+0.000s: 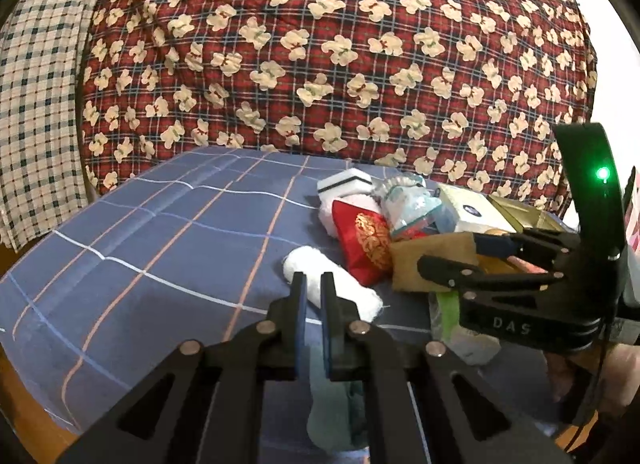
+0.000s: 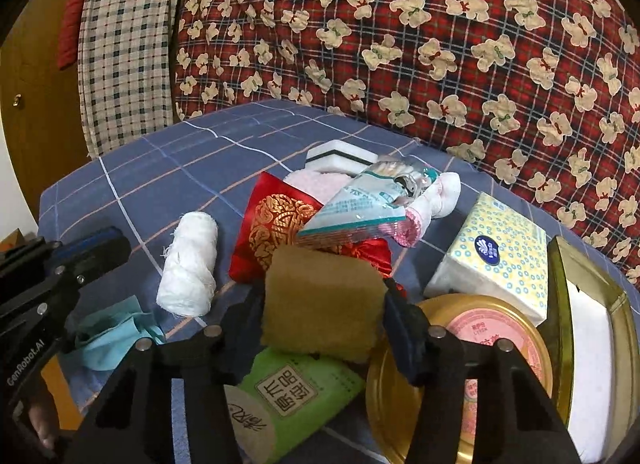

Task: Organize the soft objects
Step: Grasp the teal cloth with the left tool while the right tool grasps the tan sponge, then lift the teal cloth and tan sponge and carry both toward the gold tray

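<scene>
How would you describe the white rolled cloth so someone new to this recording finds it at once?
Start at the blue checked sheet spread in front of the red teddy-print quilt. On it, left of the cluttered pile and beside the red gold-embroidered pouch, lies the white rolled cloth. It alone is a plain white frayed cylinder, lying apart from the pile.

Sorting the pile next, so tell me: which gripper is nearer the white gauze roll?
Left. The left gripper, shut, sits just before the white gauze roll; the right gripper grips the brown sponge further right.
</scene>
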